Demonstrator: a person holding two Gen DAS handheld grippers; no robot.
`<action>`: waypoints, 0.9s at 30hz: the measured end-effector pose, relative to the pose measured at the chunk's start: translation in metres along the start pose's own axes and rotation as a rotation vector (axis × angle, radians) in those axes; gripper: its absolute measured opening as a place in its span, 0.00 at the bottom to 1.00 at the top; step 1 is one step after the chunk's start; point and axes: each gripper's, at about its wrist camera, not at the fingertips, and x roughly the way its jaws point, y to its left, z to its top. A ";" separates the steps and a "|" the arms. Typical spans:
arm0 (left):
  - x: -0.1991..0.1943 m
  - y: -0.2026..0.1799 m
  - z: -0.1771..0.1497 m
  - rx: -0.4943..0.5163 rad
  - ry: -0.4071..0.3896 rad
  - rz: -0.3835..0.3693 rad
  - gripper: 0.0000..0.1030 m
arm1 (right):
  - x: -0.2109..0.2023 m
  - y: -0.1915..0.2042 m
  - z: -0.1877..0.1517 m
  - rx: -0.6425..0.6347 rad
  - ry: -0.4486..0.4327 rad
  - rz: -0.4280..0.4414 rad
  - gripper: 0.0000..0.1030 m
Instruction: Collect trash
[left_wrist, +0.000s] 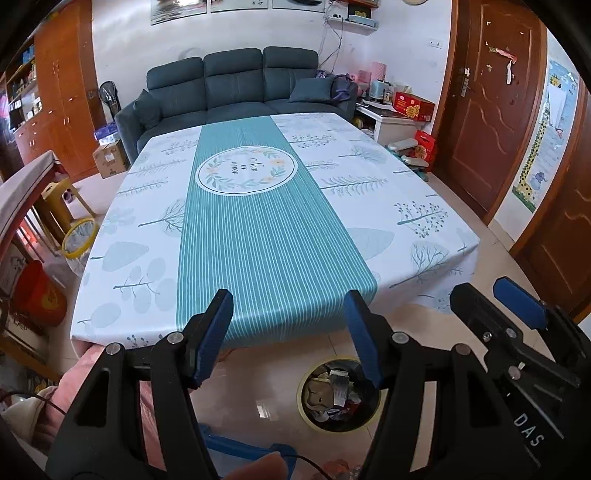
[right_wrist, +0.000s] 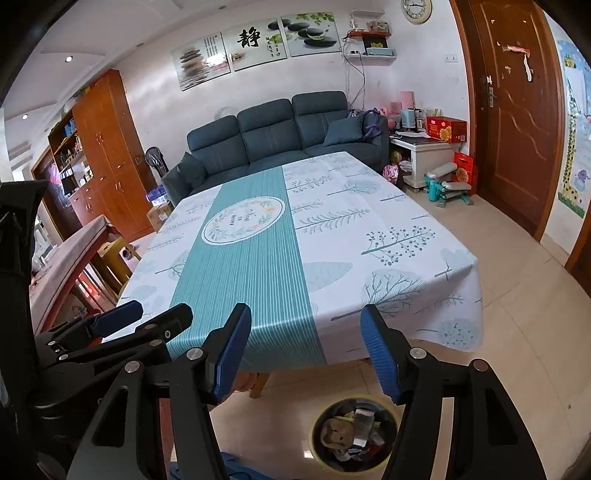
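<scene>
A round trash bin (left_wrist: 338, 395) with a yellow rim stands on the tiled floor just off the table's near edge, filled with crumpled wrappers and scraps; it also shows in the right wrist view (right_wrist: 354, 439). My left gripper (left_wrist: 290, 326) hovers above the bin and the table edge, open, with nothing between its blue pads. My right gripper (right_wrist: 306, 349) hangs beside it, also open and empty. Each gripper shows in the other's view: the right gripper (left_wrist: 487, 299) at the right, the left gripper (right_wrist: 151, 317) at the left. The table (left_wrist: 388, 206) wears a teal-and-white cloth with no loose items on it.
A blue sofa (left_wrist: 236, 88) stands behind the table. A second yellow-rimmed bin (left_wrist: 79, 236) and a red bucket (left_wrist: 37, 291) sit on the floor at the left, near a yellow stool (left_wrist: 59, 195). A wooden door (left_wrist: 491, 107) and a white side cabinet (left_wrist: 391, 122) are at the right.
</scene>
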 end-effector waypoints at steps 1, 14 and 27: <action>0.000 -0.001 -0.001 -0.001 0.001 0.000 0.57 | 0.001 0.000 0.000 0.000 0.002 0.000 0.61; 0.005 0.000 -0.001 -0.001 0.019 0.016 0.58 | 0.003 0.000 -0.001 -0.002 0.004 0.003 0.61; 0.010 0.001 -0.001 -0.008 0.041 0.045 0.57 | 0.009 0.001 -0.002 -0.003 0.008 0.018 0.61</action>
